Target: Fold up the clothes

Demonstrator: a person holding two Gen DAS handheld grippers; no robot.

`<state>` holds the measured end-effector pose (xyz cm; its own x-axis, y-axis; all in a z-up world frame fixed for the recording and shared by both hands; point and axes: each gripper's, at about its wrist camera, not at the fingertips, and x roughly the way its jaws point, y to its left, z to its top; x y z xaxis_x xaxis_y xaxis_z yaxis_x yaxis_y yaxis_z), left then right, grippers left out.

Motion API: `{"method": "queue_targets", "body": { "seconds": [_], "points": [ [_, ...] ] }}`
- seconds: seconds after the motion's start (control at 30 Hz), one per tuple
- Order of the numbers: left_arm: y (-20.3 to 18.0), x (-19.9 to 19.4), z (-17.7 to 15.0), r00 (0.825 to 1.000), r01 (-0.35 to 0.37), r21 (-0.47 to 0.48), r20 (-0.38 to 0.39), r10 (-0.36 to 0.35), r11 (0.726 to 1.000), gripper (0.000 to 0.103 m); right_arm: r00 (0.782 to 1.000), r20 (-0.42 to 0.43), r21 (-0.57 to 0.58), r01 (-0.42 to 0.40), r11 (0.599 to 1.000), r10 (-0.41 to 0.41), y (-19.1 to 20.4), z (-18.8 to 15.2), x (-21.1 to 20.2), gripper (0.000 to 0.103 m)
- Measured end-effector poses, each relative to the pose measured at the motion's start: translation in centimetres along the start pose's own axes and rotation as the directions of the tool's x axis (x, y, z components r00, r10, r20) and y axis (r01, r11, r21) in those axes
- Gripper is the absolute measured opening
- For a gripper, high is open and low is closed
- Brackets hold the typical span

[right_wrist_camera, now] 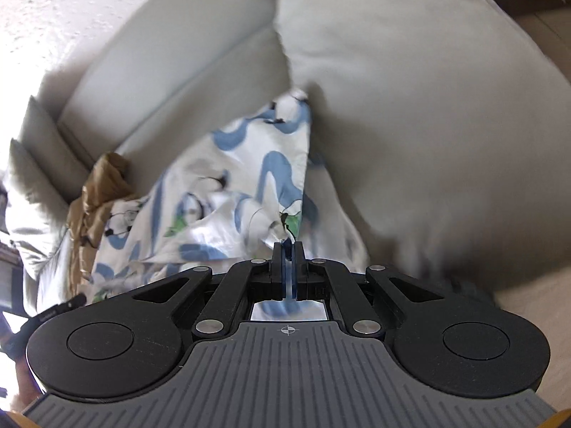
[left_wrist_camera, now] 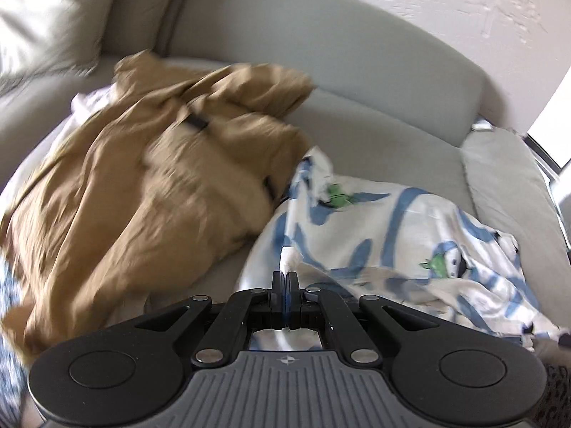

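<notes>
Both grippers tilt down toward a grey sofa [left_wrist_camera: 374, 82]. The left gripper [left_wrist_camera: 286, 275] is clamped tight on an edge of the white and blue printed garment [left_wrist_camera: 374, 235], which spreads ahead and rightward; a tan garment [left_wrist_camera: 150, 164] lies to its left. The right gripper [right_wrist_camera: 288, 246] pinches the same print cloth, spreading ahead and leftward.

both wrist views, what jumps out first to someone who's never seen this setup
The white garment with blue swirls and cartoon figures sprawls across the pale grey sofa, pinched by both the left gripper and the right gripper. Left of it in the left wrist view lies a crumpled tan garment.
</notes>
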<state>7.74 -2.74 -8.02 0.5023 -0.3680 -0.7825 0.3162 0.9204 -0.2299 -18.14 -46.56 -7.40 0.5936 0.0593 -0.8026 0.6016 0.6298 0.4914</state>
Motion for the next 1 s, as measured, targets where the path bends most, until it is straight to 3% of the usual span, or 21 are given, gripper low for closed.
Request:
{"method": "queue_targets", "body": {
  "seconds": [0.1,0.17,0.27,0.3,0.4,0.5,0.63,0.77,0.87,0.97,1.0],
  "points": [
    [0.8,-0.4,-0.4,1.0,-0.013,-0.009,0.017,0.013,1.0,0.0,1.0,0.009,0.023,0.011,1.0,-0.011,-1.2,-1.5,-0.2,0.002],
    [0.8,-0.5,-0.7,1.0,-0.017,0.022,-0.015,0.017,1.0,0.0,1.0,0.013,0.029,0.026,0.999,-0.026,-1.8,-1.6,-0.1,0.003],
    [1.4,-1.8,-1.5,0.999,-0.035,-0.001,-0.034,0.035,0.999,0.016,0.997,-0.04,0.04,0.074,0.996,-0.072,-2.5,-1.7,0.4,0.038],
    [1.3,-2.9,-1.9,0.999,-0.044,0.002,0.001,0.044,0.999,0.024,0.997,-0.039,0.042,0.073,0.996,-0.071,-2.5,-1.9,-0.1,0.04],
    [0.0,-5.3,-2.6,0.993,0.019,0.078,0.114,-0.028,0.997,0.031,0.998,0.043,-0.005,0.042,0.999,-0.041,-1.0,-2.7,-2.5,0.049],
    [-3.5,-4.4,-2.5,0.98,0.092,0.196,0.158,-0.124,0.976,0.032,0.993,0.096,-0.06,-0.064,0.996,0.069,1.2,-3.2,-2.5,0.05],
    [-9.5,0.3,-1.5,0.967,0.122,0.343,0.171,-0.189,0.931,0.032,0.985,0.039,-0.064,-0.166,0.984,0.168,5.1,-2.8,2.8,0.045],
    [-14.1,6.1,-1.0,0.987,0.098,0.448,0.072,-0.145,0.889,0.031,0.995,0.029,-0.139,-0.092,0.986,0.097,9.8,-2.5,8.7,0.047],
    [-15.8,8.0,-3.1,0.989,0.148,0.545,-0.074,-0.128,0.825,0.031,0.998,0.058,-0.215,0.031,0.976,-0.019,11.7,-2.9,11.6,0.05],
    [-15.6,6.1,-6.8,0.977,0.198,0.669,-0.19,-0.092,0.716,0.03,0.991,-0.108,-0.263,0.049,0.963,-0.08,11.2,-4.5,11.9,0.049],
    [-14.7,4.5,-7.9,0.973,0.224,0.675,-0.194,-0.123,0.703,0.031,0.984,-0.161,-0.271,0.028,0.962,-0.074,10.7,-5.1,11.2,0.048]
  ]
}}
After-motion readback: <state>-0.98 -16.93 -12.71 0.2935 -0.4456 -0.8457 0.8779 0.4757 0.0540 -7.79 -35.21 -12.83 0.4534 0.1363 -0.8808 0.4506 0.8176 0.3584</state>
